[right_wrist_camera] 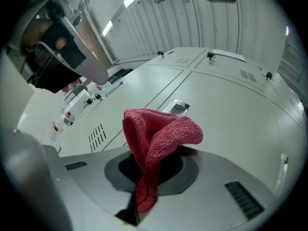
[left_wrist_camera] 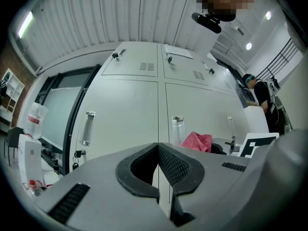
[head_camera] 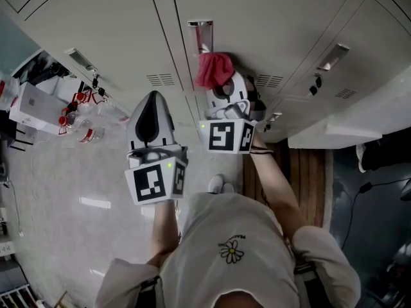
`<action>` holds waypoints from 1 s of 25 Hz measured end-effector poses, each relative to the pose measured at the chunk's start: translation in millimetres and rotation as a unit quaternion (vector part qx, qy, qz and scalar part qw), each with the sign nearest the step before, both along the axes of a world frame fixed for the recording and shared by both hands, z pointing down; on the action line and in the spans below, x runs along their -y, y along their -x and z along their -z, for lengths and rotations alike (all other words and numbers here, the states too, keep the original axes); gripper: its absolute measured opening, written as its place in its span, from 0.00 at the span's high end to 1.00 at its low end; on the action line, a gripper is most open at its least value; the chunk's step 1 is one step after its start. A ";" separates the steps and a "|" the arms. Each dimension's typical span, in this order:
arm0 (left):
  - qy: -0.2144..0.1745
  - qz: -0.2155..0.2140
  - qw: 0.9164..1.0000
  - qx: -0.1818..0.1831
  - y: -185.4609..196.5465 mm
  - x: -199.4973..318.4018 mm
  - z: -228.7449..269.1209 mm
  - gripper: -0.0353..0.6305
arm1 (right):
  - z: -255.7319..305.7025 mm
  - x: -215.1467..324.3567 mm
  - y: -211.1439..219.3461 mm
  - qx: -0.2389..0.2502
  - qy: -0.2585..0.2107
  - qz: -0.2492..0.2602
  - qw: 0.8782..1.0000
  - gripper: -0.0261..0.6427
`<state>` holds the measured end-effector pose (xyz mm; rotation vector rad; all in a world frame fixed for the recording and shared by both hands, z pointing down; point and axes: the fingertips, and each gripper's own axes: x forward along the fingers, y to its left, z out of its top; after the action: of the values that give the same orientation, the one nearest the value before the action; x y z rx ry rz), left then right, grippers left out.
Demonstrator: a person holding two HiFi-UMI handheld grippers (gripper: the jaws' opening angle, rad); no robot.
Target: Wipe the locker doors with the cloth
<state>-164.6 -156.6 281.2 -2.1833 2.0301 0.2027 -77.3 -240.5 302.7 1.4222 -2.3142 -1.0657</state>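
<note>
My right gripper point(right_wrist_camera: 147, 174) is clamped on the red cloth point(right_wrist_camera: 156, 138). The cloth bunches up over the jaw tips, so I can't tell if it actually touches the locker door point(head_camera: 276, 24). It sits right by a metal handle point(head_camera: 200, 29). My left gripper point(left_wrist_camera: 158, 153) is clenched on nothing, held just beside the right one and facing the doors. The lockers are pale grey with vent slots. Down left there's a glossy pale floor point(head_camera: 70, 197) and some bottles point(head_camera: 83, 124), too small to make out clearly.
</note>
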 end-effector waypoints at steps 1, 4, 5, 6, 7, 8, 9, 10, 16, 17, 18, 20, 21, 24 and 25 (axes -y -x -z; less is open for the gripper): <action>-0.001 -0.001 1.000 0.000 -1.3 0.5 0.3 0.92 | -0.2 0.8 -5.8 0.001 -0.001 -0.006 1.000 0.92; -0.001 -0.009 1.000 0.002 -6.2 3.1 0.3 0.92 | -0.4 2.3 -24.6 0.004 -0.001 -0.022 1.000 0.92; -0.001 -0.012 1.000 0.001 -8.3 4.5 -0.1 0.92 | -0.3 2.7 -30.7 0.005 -0.001 -0.028 1.000 0.92; 0.000 -0.016 1.000 0.001 -10.4 6.0 -0.6 0.92 | -0.3 3.0 -36.8 0.006 -0.002 -0.034 0.999 0.92; 0.001 -0.019 1.000 0.000 -12.7 7.2 -0.9 0.92 | -0.4 3.2 -42.8 0.005 -0.002 -0.040 0.999 0.92; 0.001 -0.023 1.000 -0.001 -15.0 8.2 -0.8 0.92 | -0.6 3.4 -49.1 0.005 -0.003 -0.046 0.999 0.92; 0.000 -0.027 1.000 0.000 -17.5 9.0 -0.5 0.92 | -0.9 3.6 -55.7 0.005 -0.003 -0.054 0.999 0.92; -0.001 -0.030 1.000 0.000 -20.1 9.7 0.0 0.92 | -1.0 4.0 -62.7 0.006 -0.003 -0.061 0.998 0.92; -0.006 -0.050 0.999 0.003 -34.5 14.2 1.9 0.92 | 0.3 7.1 -109.3 0.009 -0.006 -0.112 0.994 0.92; -0.006 -0.052 0.999 0.003 -36.8 14.9 1.8 0.92 | 0.6 7.5 -117.3 0.009 -0.007 -0.120 0.993 0.92; -0.006 -0.055 0.998 0.003 -38.8 15.5 1.7 0.92 | 0.9 7.9 -125.1 0.010 -0.008 -0.129 0.992 0.92; -0.007 -0.060 0.998 0.003 -42.3 16.3 2.4 0.92 | 0.9 8.6 -140.1 0.011 -0.009 -0.147 0.989 0.92; -0.008 -0.062 0.998 0.003 -43.7 16.7 3.0 0.92 | 0.7 9.1 -147.2 0.011 -0.010 -0.155 0.988 0.92; -0.012 -0.066 0.998 0.004 -46.6 17.5 5.4 0.92 | 0.1 10.9 -166.2 0.006 -0.014 -0.176 0.984 0.92; -0.013 -0.066 0.998 0.005 -47.0 17.5 5.8 0.92 | -0.1 11.3 -171.7 0.003 -0.015 -0.182 0.983 0.92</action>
<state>-117.6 -174.1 275.4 -2.3005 1.8685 0.2321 94.4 -251.8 302.8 1.7725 -1.9415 -0.9884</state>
